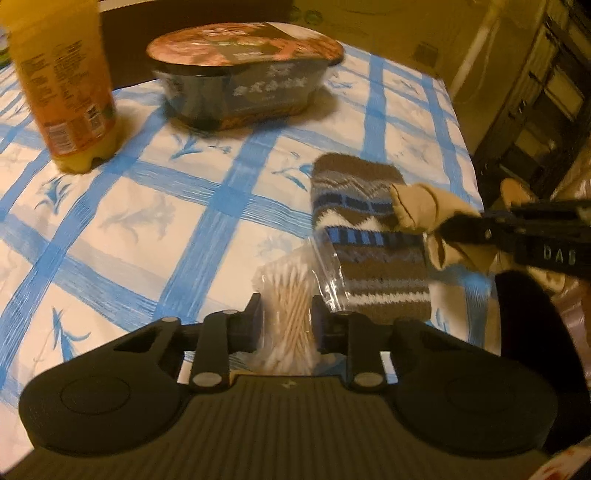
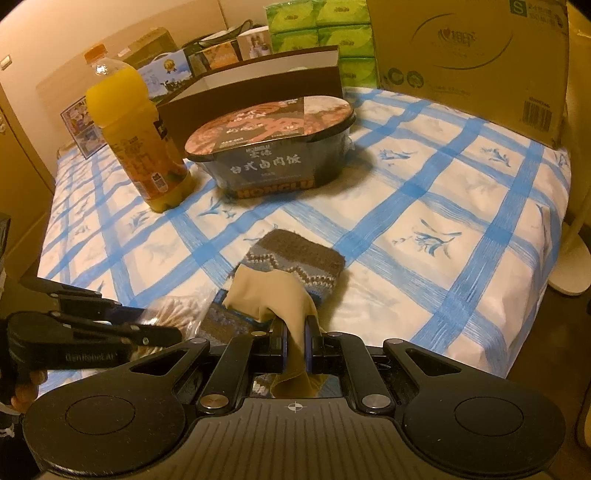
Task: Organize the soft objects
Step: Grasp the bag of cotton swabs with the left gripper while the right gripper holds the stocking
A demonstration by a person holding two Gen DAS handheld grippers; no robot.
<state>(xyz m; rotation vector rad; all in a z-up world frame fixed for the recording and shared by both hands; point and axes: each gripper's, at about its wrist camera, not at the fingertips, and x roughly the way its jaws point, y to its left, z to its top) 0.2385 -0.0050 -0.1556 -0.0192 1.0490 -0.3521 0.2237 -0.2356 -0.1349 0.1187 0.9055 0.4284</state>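
Left claw (image 1: 287, 319) pinches swab bag (image 1: 284, 295) — right claw (image 2: 295, 341) grips beige cloth (image 2: 273, 295).

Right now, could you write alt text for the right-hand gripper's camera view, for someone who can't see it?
The right gripper pinches a beige thin sock over a brown-and-blue patterned knit sock on a blue-checked white tablecloth. At left, the left gripper reaches a clear bag of cotton swabs; behind stand an orange juice bottle and a black instant-meal bowl.

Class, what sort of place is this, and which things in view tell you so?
Probably a home room used partly for storage: a table under a blue-checked cloth, stacked green tissue packs and a big cardboard carton behind it, a juice bottle.
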